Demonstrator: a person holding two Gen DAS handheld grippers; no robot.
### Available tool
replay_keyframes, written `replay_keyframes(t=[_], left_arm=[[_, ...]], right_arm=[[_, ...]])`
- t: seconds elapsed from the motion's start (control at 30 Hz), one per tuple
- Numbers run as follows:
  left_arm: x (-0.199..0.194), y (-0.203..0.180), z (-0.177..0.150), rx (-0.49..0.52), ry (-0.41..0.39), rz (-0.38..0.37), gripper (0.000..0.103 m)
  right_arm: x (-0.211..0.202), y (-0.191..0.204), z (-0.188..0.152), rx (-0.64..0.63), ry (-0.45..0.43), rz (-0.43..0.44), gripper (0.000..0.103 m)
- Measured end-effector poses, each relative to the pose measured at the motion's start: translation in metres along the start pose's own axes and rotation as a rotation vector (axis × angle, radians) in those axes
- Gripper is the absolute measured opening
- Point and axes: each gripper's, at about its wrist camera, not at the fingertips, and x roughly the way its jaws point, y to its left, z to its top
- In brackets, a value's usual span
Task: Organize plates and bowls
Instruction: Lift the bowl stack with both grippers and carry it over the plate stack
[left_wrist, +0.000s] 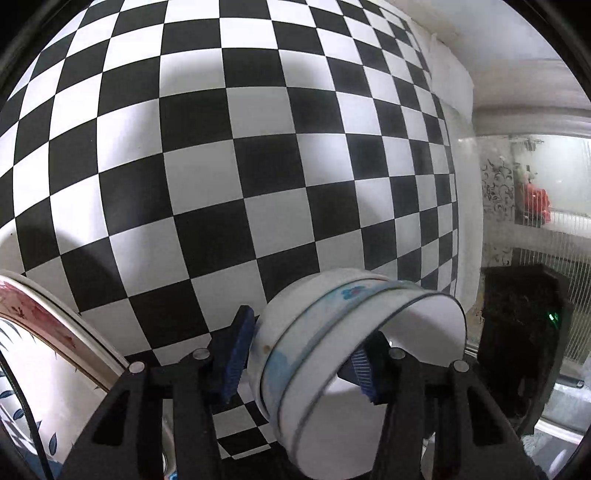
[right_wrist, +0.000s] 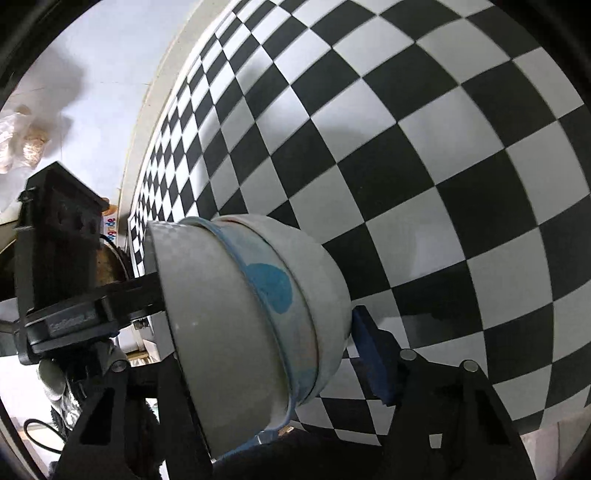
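Jaws of both grippers clamp white, blue-patterned stacked bowls (left_wrist: 314, 354) (right_wrist: 258, 314).

Checkered tablecloth (left_wrist: 258, 166), black box (left_wrist: 524, 339)

A stack of 3 nested bowls (left_wrist: 314, 354) is gripped by the left gripper (left_wrist: 299, 360). The stack is tilted on its side, with the open mouth turned to the right. One blue ribbed pad (left_wrist: 238, 360) is pressed against the white outer wall; the other is seated inside the rim. A blue pattern is carried on the middle bowl. A black-and-white checkered surface (left_wrist: 236, 166) is seen behind. A plate (left_wrist: 44, 314) with a red floral rim is visible at lower left. A black device (left_wrist: 524, 339) with a green light is located at right.
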Motion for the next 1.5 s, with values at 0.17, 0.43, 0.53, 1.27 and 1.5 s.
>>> replay_keyframes(t=[0.17,0.43,0.53,1.27,1.5], left_arm=[[-0.003,-0.004,-0.007,0.021,-0.052,0.027,0.047],[-0.005,-0.006,-0.014,0.023,-0.082,0.050,0.047],[-0.007,-0.005,-0.017,0.025,-0.094,0.049,0.047],[-0.063,0.000,-0.029,0.013,-0.158,0.067,0.047],[-0.100,0.026,-0.039,-0.031,-0.211,0.082,0.047]], right_arm=[[0.011,-0.007,0.007,0.010,0.022,0.020,0.062],[0.013,0.003,0.005,-0.040,-0.002,0.001,0.062],[0.011,0.012,0.003,-0.060,0.000,-0.010,0.062],[0.012,0.093,0.001,-0.072,0.047,0.045,0.061],[0.024,0.148,-0.001,-0.142,0.074,0.063,0.061]])
